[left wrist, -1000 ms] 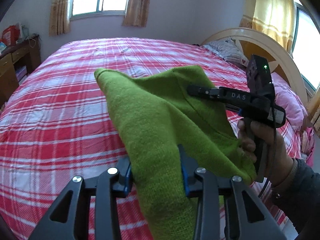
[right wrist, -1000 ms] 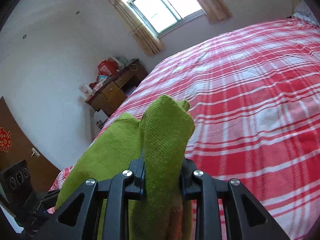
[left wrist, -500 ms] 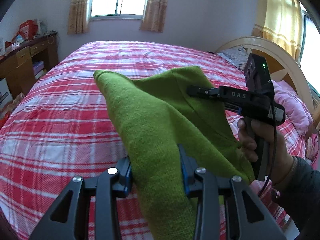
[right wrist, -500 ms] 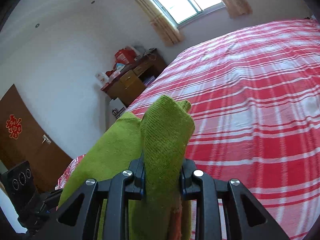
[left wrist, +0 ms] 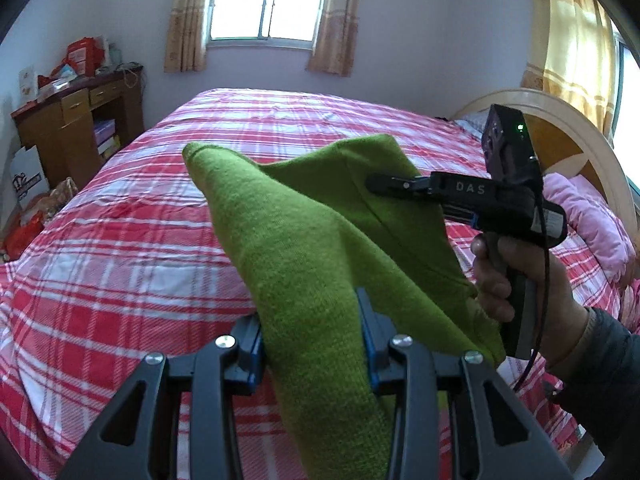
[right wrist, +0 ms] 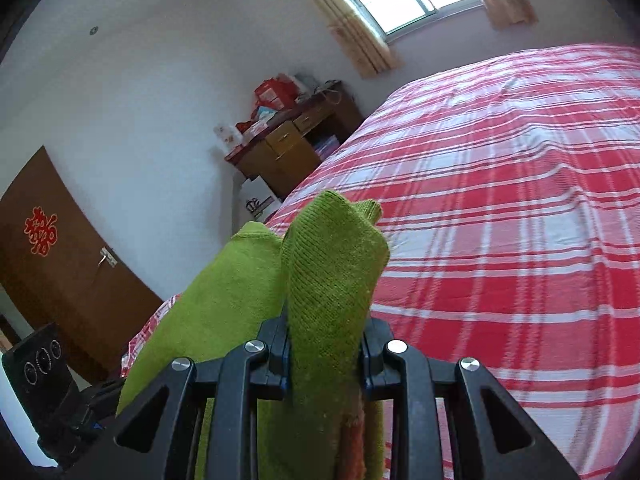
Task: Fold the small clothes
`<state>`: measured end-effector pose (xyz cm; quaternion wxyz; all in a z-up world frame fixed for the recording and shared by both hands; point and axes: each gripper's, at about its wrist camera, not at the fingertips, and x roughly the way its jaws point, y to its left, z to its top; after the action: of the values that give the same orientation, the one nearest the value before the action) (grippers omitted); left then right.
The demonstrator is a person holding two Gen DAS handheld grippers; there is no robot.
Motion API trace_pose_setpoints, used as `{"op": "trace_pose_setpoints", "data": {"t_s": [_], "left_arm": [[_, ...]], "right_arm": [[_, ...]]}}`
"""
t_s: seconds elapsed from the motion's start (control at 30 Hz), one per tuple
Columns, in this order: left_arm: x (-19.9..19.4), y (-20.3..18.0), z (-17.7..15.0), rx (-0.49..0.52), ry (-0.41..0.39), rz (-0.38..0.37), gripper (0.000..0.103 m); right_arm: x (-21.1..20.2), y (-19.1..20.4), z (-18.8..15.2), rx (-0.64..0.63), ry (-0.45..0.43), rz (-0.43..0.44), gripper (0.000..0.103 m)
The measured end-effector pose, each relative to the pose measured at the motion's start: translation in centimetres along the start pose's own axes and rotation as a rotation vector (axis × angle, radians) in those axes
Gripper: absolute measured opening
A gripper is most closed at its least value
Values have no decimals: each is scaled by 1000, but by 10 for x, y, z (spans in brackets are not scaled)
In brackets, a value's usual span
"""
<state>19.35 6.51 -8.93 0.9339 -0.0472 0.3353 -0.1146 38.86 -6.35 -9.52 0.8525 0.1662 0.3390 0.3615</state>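
A green knit garment (left wrist: 304, 232) hangs in the air above the bed, stretched between both grippers. My left gripper (left wrist: 310, 336) is shut on one bunched end of it at the bottom of the left wrist view. My right gripper (left wrist: 380, 184), held by a hand (left wrist: 496, 280), pinches the other end further right. In the right wrist view the right gripper (right wrist: 325, 340) is shut on a thick fold of the garment (right wrist: 332, 264), which rises past the fingertips. The left gripper's body (right wrist: 44, 384) shows dark at the lower left there.
A bed with a red and white plaid sheet (left wrist: 120, 248) lies below the garment. A wooden desk (left wrist: 76, 128) with clutter stands to its left. The curved headboard (left wrist: 568, 136) and pink pillows (left wrist: 588, 224) are at the right. A brown door (right wrist: 60, 264) stands beyond the bed's corner.
Both grippers have swung sideways together with the garment still held. The desk has come further into both views and the door now shows. The grip on the cloth looks the same.
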Motion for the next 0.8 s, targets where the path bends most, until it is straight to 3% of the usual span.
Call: {"op": "trace_pose_setpoints", "data": {"t_s": [0.8], "left_arm": [[-35,63,-27,-79,-44,95,39]], "right_arm": [[85,67,-2,-62,117,125,26]]}}
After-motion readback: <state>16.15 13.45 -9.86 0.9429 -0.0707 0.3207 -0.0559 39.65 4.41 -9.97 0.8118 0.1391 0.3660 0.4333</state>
